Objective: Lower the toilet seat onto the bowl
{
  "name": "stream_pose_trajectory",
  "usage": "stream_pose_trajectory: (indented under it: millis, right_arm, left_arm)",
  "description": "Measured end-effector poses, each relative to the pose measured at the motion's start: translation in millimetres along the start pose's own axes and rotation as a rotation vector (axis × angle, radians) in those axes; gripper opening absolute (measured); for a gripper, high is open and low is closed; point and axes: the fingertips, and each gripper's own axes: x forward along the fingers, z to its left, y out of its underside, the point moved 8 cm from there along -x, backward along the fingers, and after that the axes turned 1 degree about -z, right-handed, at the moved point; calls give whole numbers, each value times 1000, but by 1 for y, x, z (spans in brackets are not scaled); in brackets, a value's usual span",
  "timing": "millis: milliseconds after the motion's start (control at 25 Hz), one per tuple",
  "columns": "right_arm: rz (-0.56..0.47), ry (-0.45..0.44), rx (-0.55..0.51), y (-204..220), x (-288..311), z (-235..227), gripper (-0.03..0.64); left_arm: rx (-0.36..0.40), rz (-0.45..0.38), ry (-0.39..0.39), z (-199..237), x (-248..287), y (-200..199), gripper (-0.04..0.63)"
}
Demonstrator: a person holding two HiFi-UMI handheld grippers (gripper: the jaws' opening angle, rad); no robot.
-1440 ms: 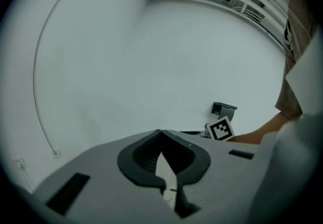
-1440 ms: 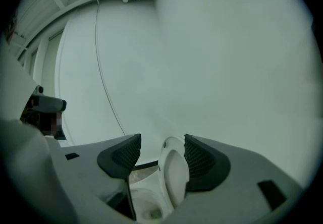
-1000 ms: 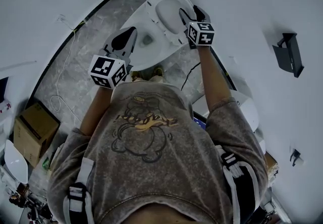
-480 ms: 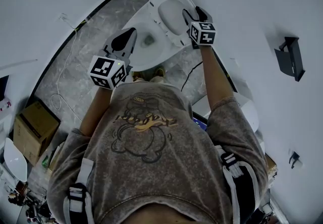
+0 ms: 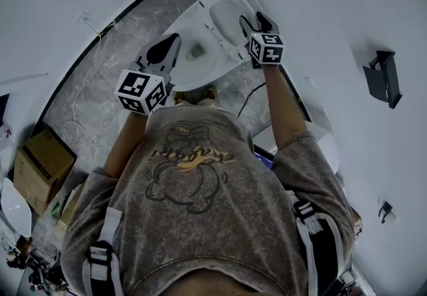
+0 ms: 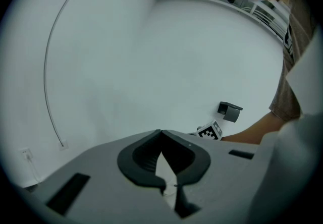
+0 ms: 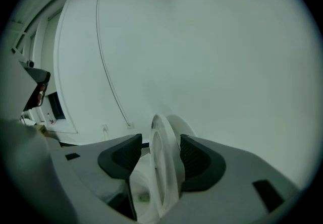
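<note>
Between the jaws of the right tool (image 7: 160, 142) stands the toilet seat (image 7: 162, 167), raised on edge above the bowl (image 5: 190, 73), with the lid (image 7: 176, 123) just behind it. The jaws are spread to either side of the seat's rim and a sliver of gap shows at one pad, so I judge the rim is straddled rather than pinched. The left tool (image 6: 161, 134) has its jaws closed tip to tip on nothing and hangs near the bowl's front.

The main risk is the seat escaping that loose hold. If it tips past balance with only one pad bearing on it, it could fall and slam onto the porcelain. Because the lid sits so close, it could also be dragged down with the seat. A smooth, curved rim gives the pads little to bite on.

Room is fair. The seat's arc down to the bowl looks unobstructed, though the left tool (image 5: 163, 55) hovers close to where the front edge would land and may want drawing back. The wall runs near the right tool (image 5: 252, 21), which limits any outward swing on that side. Open floor (image 5: 127, 35) lies to the left.
</note>
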Motion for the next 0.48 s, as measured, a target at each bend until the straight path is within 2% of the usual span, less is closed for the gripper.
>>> stream_pose_trajectory:
  millis: [480]
  right_arm:
    - [66, -103, -110, 6, -12, 53, 109]
  left_arm:
    - [-31, -26, -35, 10, -27, 7, 9]
